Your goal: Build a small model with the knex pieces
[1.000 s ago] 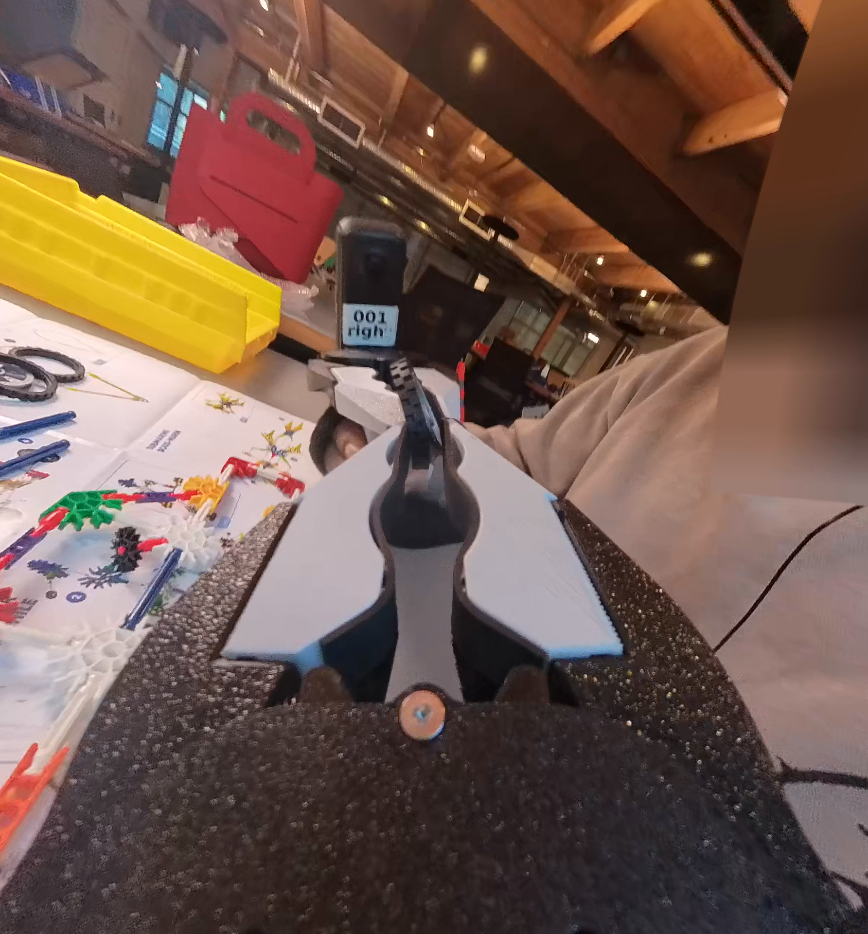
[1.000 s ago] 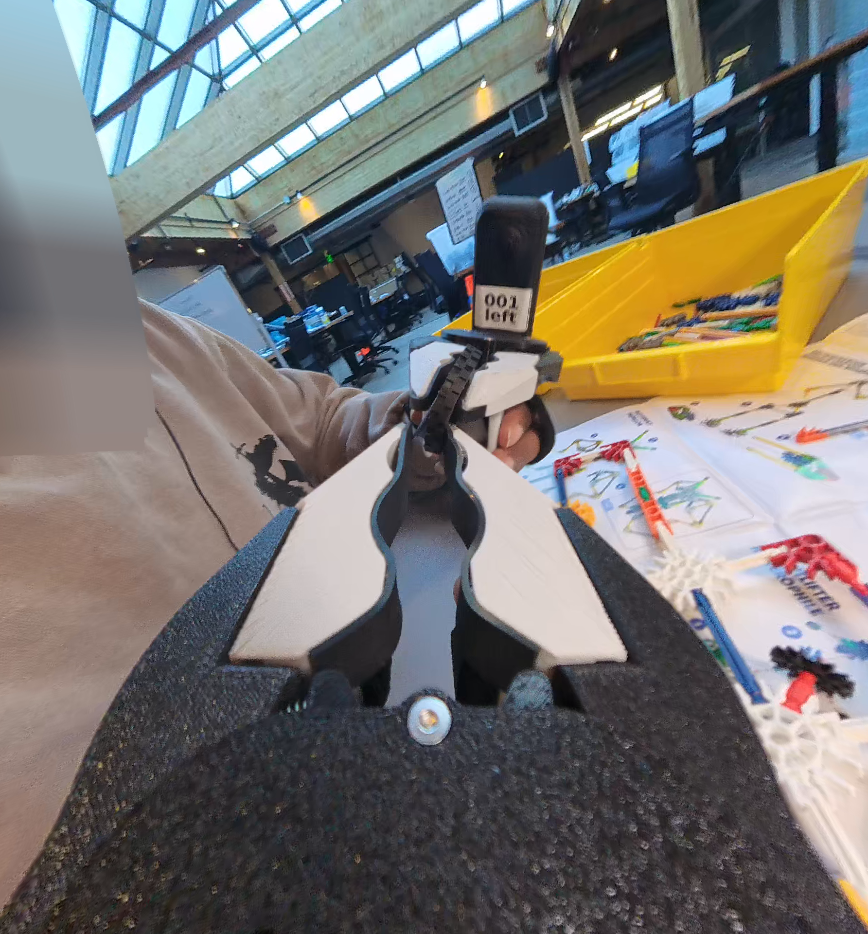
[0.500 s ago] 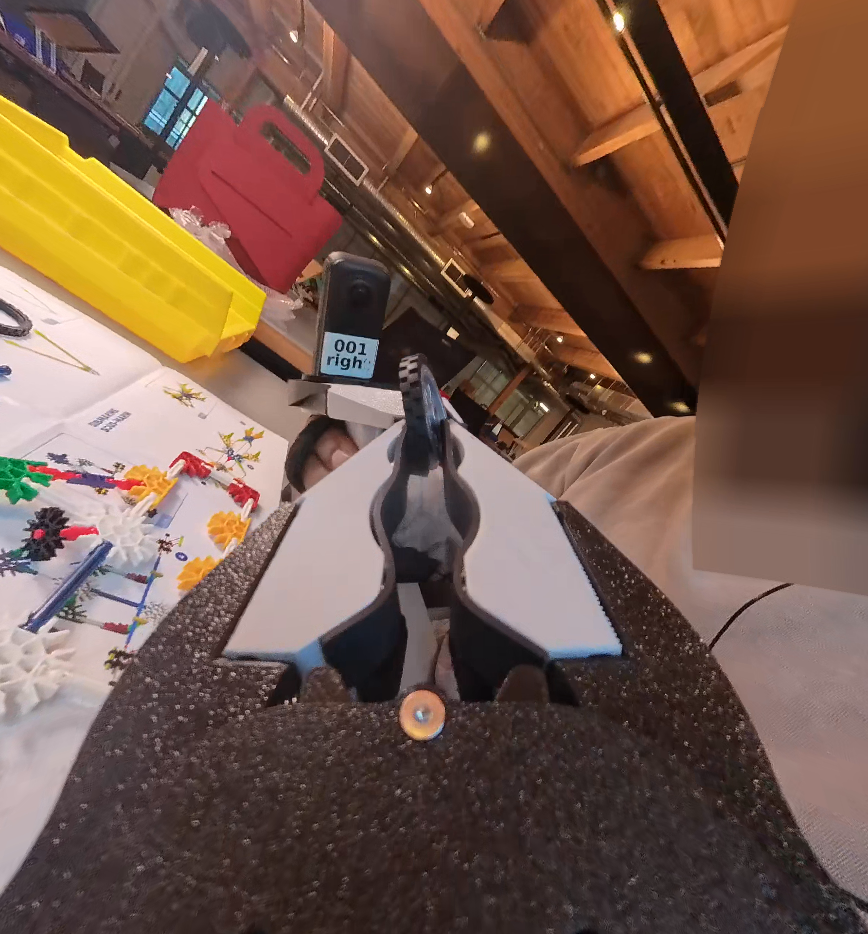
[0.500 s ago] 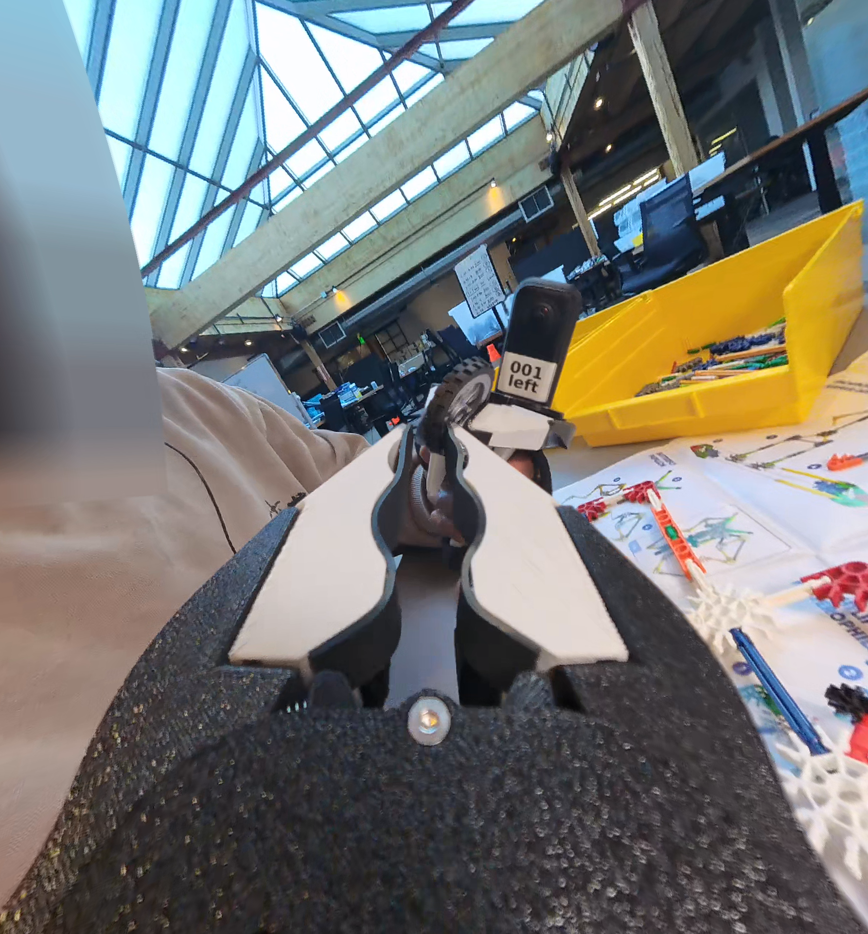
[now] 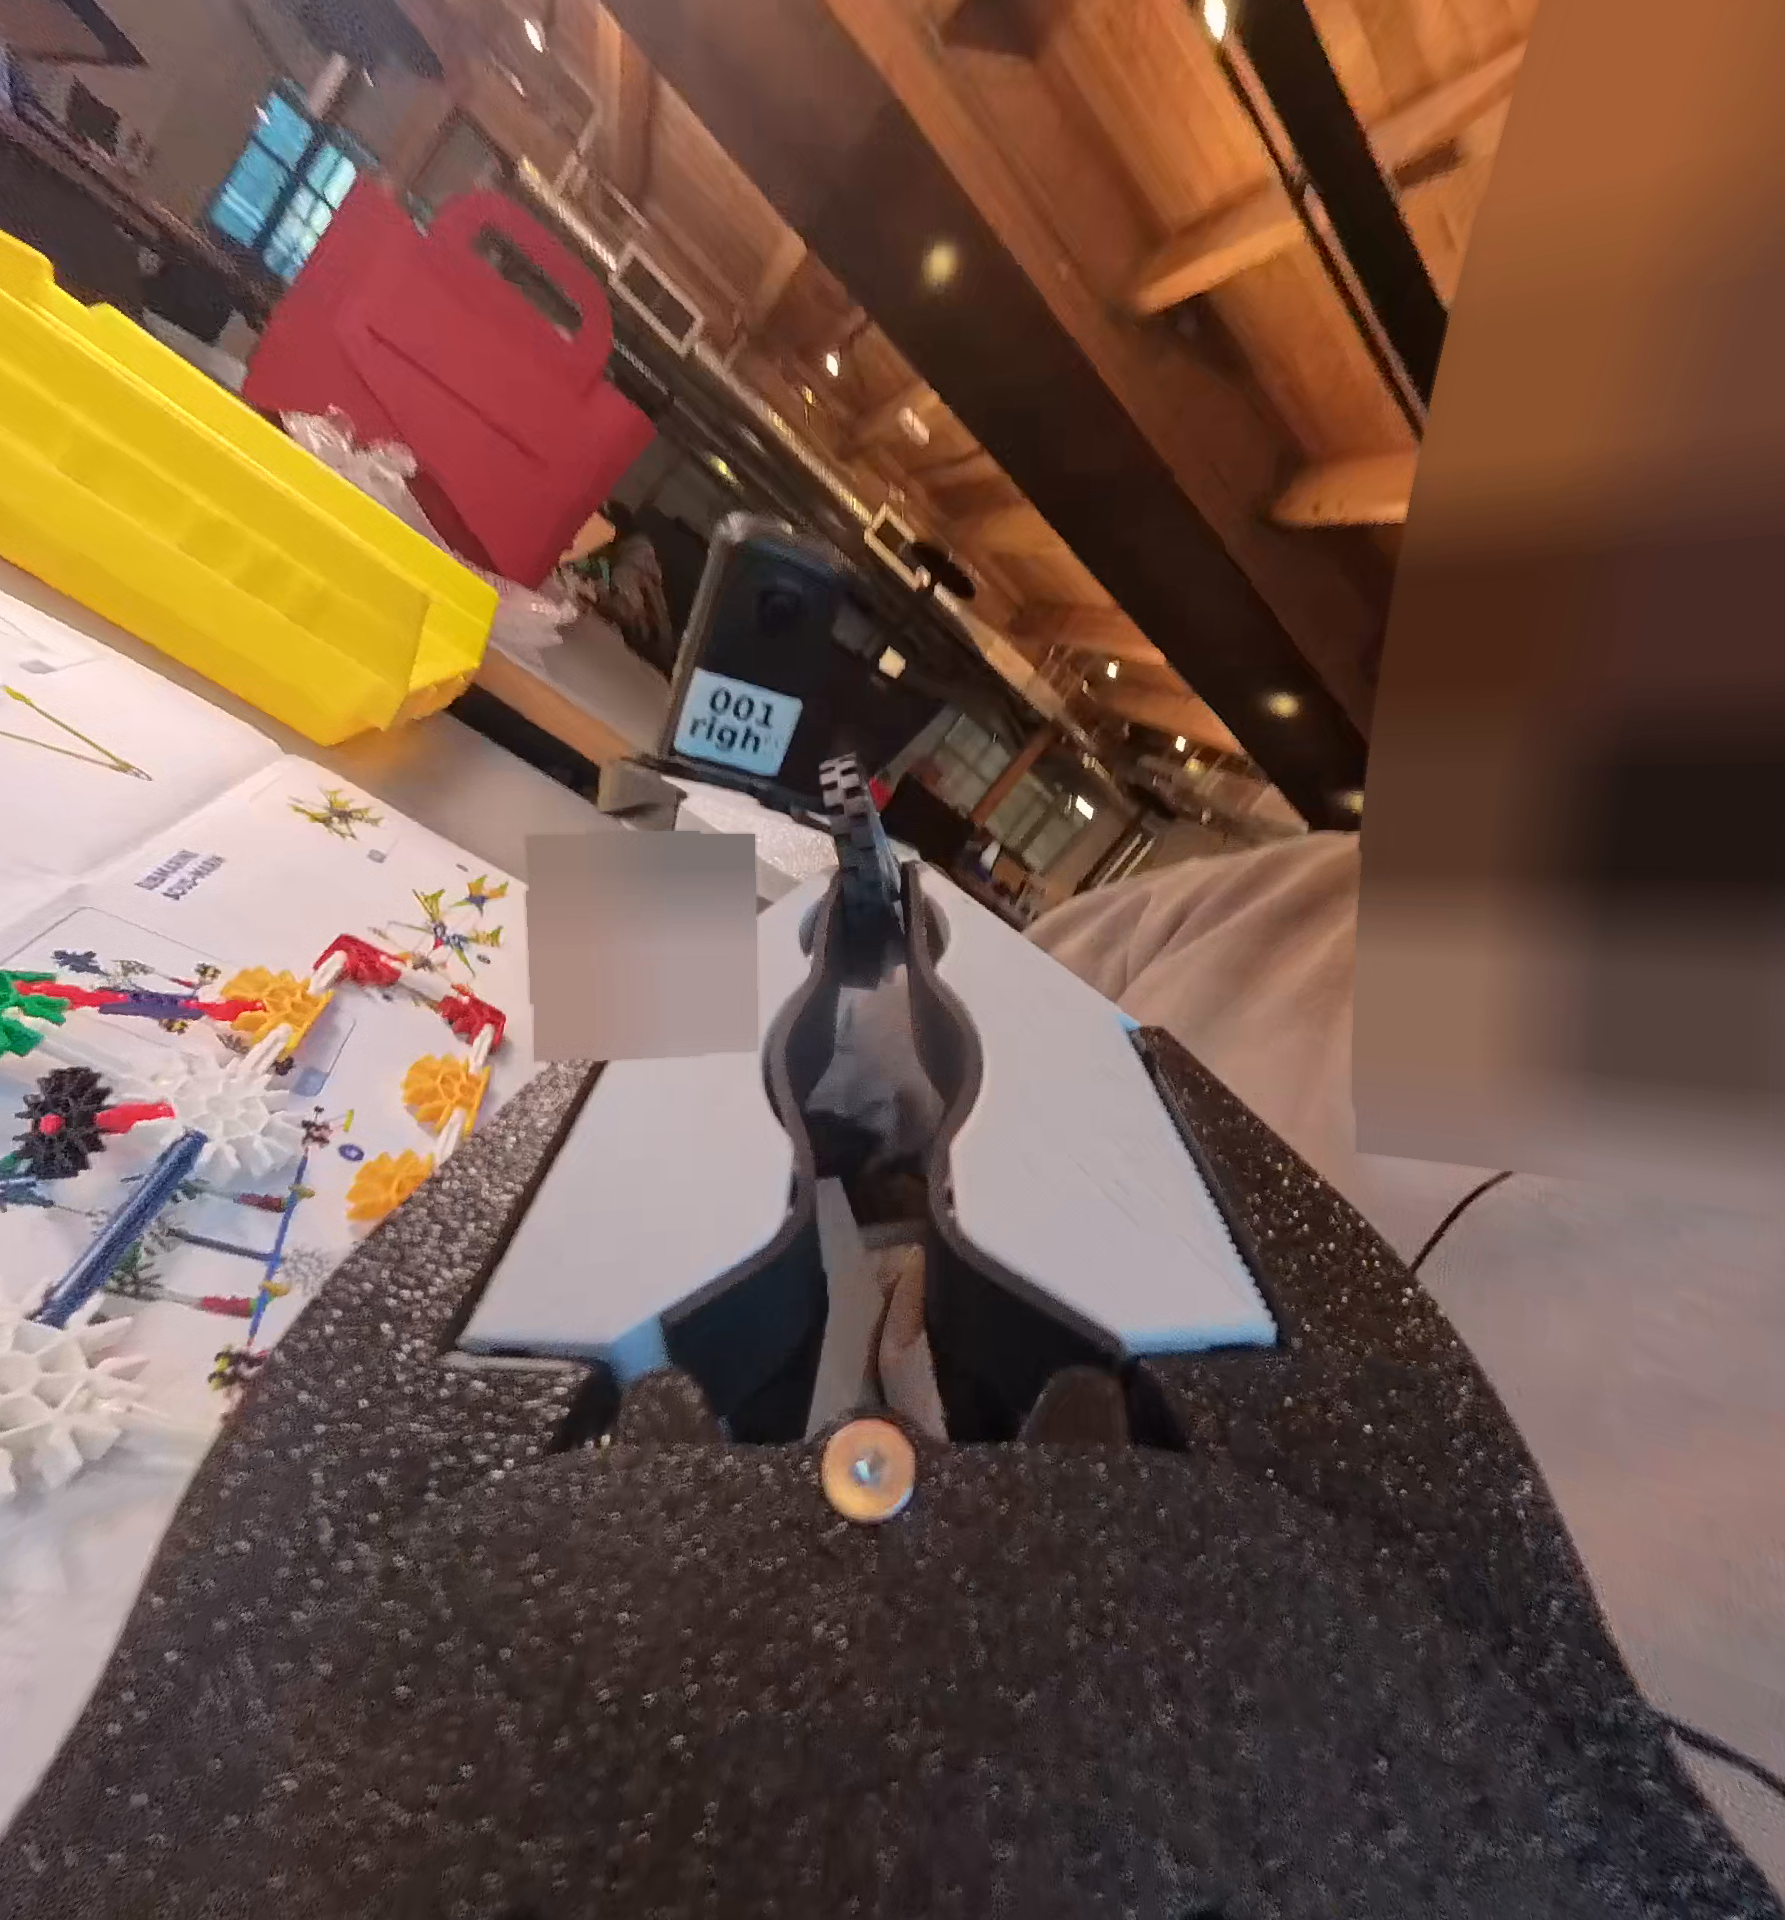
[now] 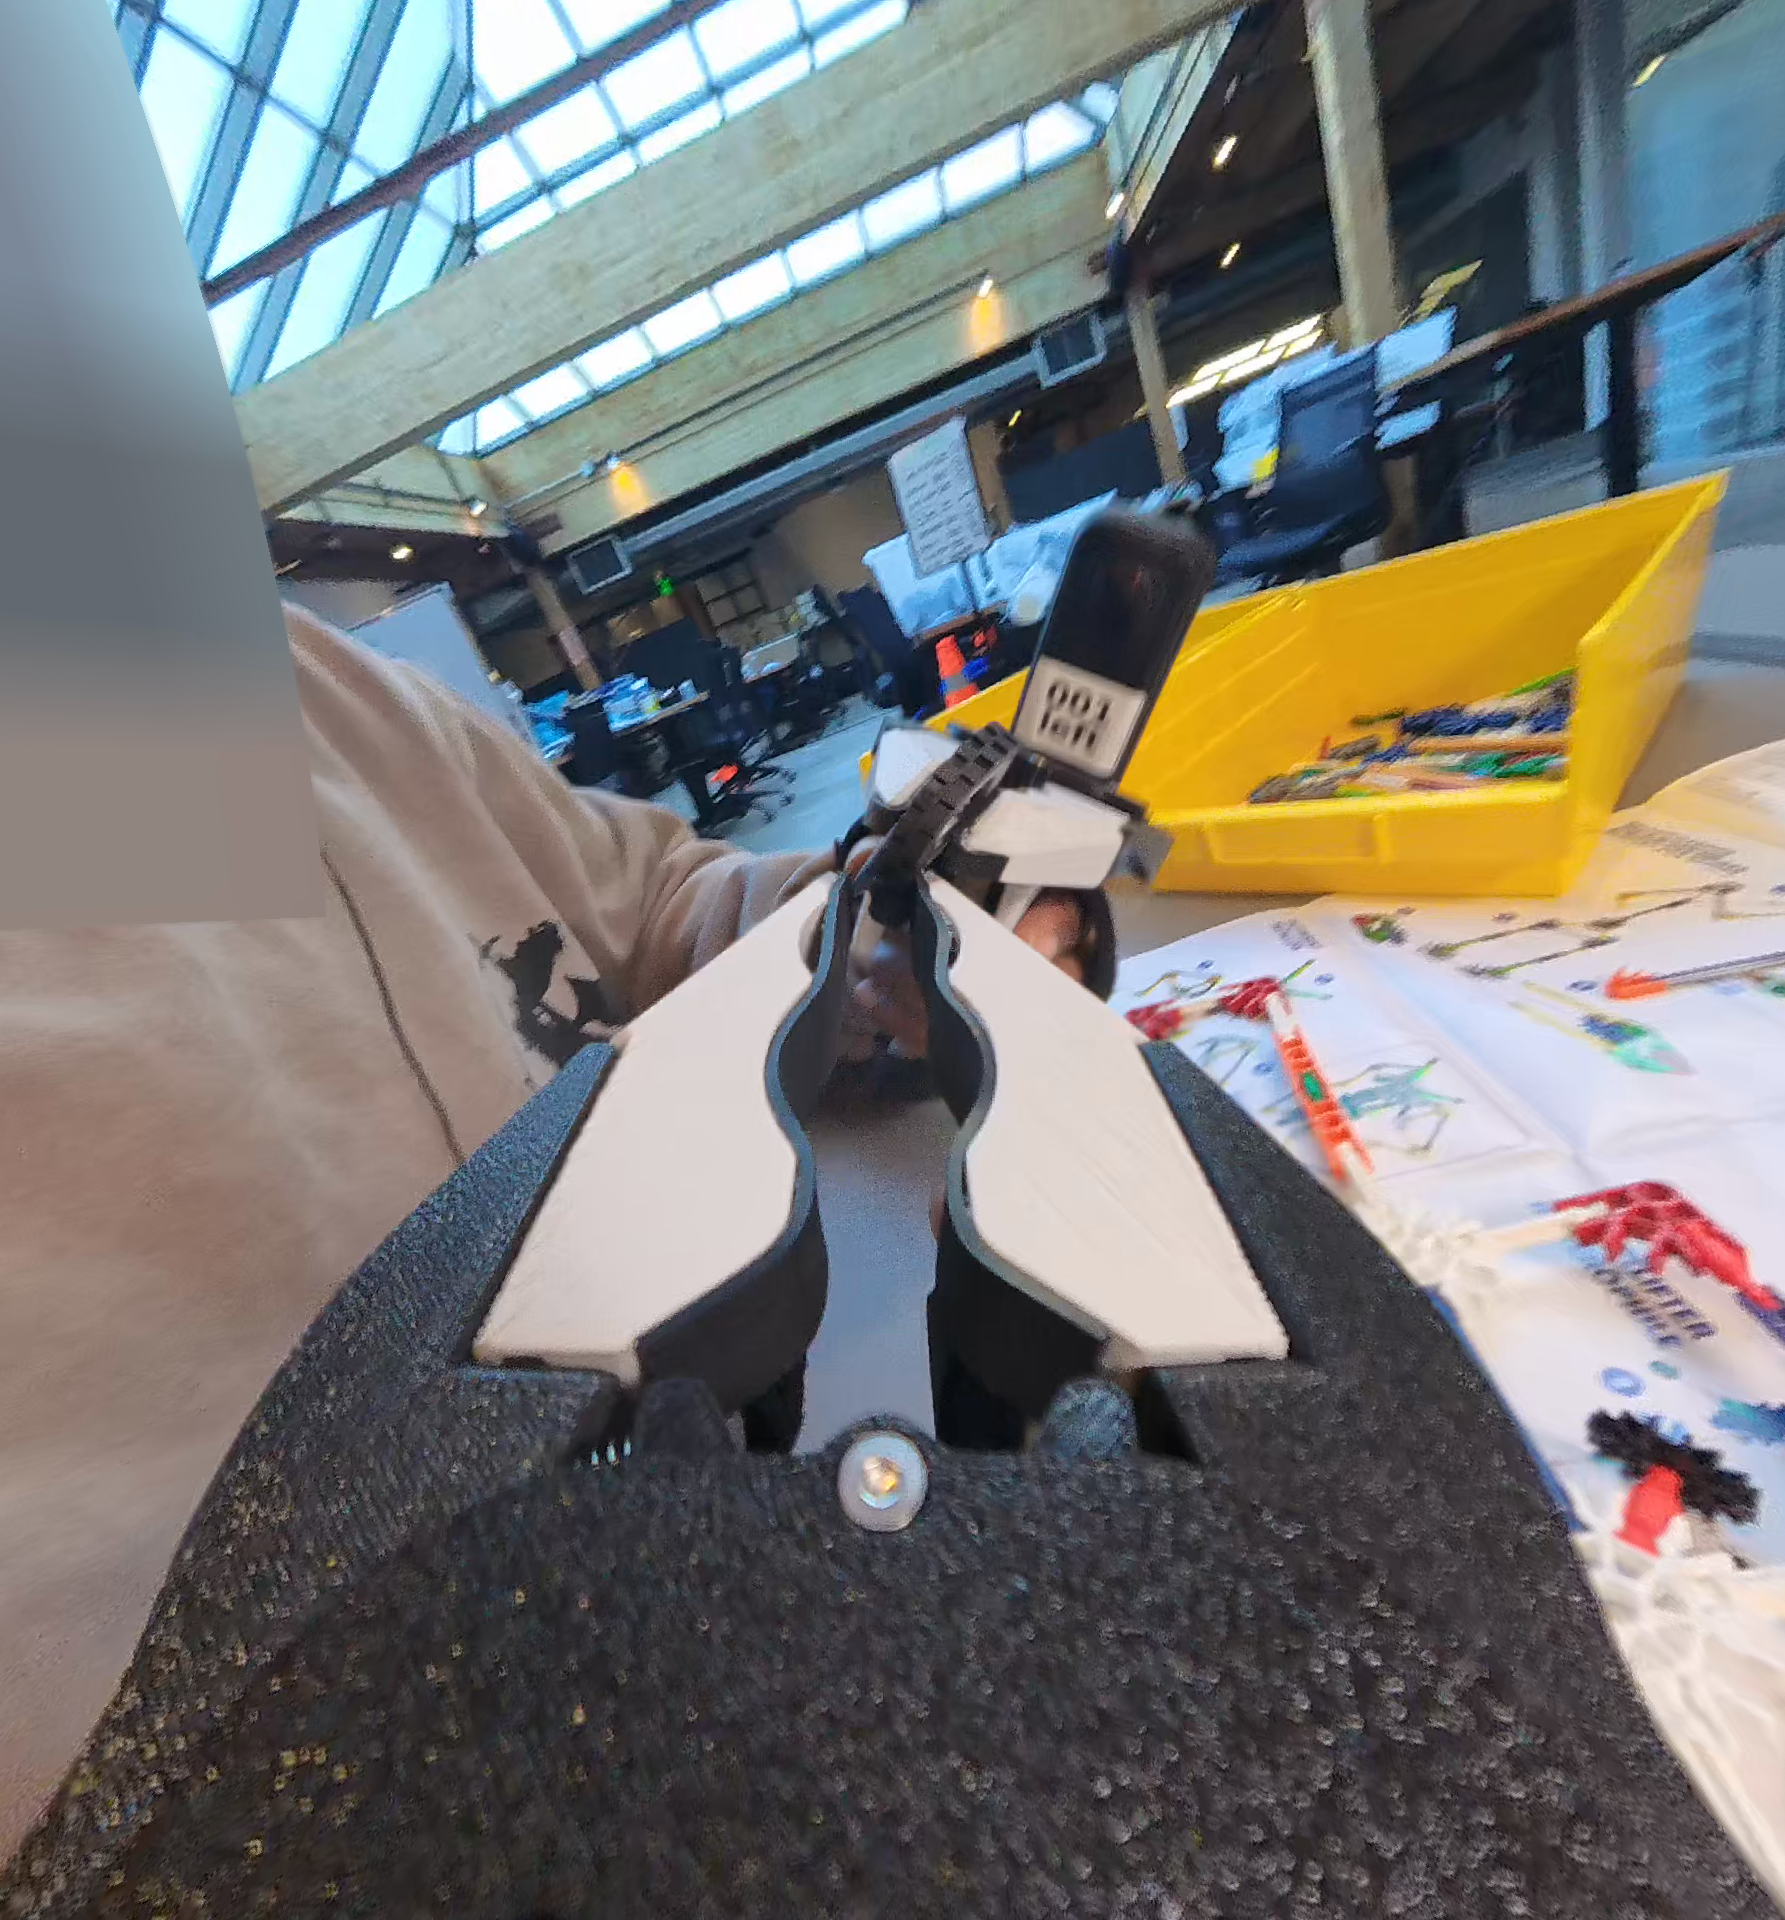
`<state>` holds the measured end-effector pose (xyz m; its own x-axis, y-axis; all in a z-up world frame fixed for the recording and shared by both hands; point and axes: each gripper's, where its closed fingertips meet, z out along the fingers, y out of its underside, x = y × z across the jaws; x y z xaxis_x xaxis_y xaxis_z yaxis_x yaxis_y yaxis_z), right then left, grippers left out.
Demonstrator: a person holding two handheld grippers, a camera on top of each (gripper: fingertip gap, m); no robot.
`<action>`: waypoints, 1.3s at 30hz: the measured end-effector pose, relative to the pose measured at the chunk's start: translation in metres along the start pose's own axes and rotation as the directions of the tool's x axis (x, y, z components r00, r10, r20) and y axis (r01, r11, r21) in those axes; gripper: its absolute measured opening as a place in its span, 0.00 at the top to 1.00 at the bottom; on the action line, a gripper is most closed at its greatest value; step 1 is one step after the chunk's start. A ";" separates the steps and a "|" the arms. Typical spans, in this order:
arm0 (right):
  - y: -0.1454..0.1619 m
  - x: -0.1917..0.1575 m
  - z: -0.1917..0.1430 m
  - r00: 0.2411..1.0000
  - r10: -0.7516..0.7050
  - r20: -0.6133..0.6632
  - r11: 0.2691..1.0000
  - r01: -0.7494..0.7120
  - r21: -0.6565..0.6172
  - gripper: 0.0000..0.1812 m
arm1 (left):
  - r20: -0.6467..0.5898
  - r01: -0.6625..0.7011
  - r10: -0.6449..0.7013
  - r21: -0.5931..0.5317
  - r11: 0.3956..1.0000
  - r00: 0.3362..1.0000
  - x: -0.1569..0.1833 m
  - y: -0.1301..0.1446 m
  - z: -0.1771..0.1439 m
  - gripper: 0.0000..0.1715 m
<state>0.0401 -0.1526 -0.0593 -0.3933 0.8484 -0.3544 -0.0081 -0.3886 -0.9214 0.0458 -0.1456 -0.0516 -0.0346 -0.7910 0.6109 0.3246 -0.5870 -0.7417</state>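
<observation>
A black ridged tyre stands edge-on between the tips of my left gripper, whose jaws are closed on its lower part. The same black tyre shows in the right wrist view, and my right gripper is closed on its near end. The two grippers face each other tip to tip, held above the table's near edge. The right gripper's body and camera rise just behind the tyre in the left wrist view. The left gripper's body sits behind it in the right wrist view.
A yellow bin with loose rods stands at the back, a red bag behind it. White instruction sheets carry coloured rod-and-connector pieces, white snowflake connectors and a black connector. A person's beige sleeve is close. The grippers are tip to tip, or close to it.
The tyre has turned from showing its round face to edge-on. Both grippers have tilted and shifted slightly while staying closed on it, tip to tip.
</observation>
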 end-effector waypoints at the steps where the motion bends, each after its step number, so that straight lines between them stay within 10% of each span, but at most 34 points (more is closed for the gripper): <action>1: 0.006 -0.004 -0.001 0.999 0.030 0.037 0.998 -0.028 -0.053 0.95 | 0.009 -0.034 0.035 -0.071 0.997 0.999 0.000 0.008 0.000 0.96; 8: 0.052 -0.020 -0.012 0.986 0.060 0.155 0.882 0.021 -0.470 0.95 | 0.006 -0.196 0.244 -0.574 0.795 0.970 -0.008 0.064 -0.008 0.91; 15: 0.082 -0.032 -0.022 0.962 0.121 0.246 0.640 0.115 -0.760 0.96 | -0.102 -0.249 0.258 -0.728 0.639 0.961 -0.008 0.100 -0.001 0.94; 18: 0.082 -0.030 -0.025 0.964 0.120 0.239 0.635 0.110 -0.765 0.95 | -0.092 -0.270 0.284 -0.671 0.690 0.954 -0.011 0.101 0.002 0.95; 26: 0.036 -0.036 -0.013 0.948 0.141 0.287 0.947 -0.045 -0.319 0.94 | -0.096 -0.243 0.224 -0.405 0.882 0.970 0.010 0.066 0.009 0.97; 39: 0.035 -0.045 -0.015 0.911 0.126 0.392 0.972 -0.035 -0.232 0.94 | -0.172 -0.173 0.118 -0.351 0.920 0.978 0.020 0.069 0.011 0.97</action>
<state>0.0709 -0.1995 -0.0783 -0.7198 0.5832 -0.3765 0.2191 -0.3238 -0.9204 0.0781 -0.2002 -0.0874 -0.1584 -0.8727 0.4618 -0.0273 -0.4636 -0.8856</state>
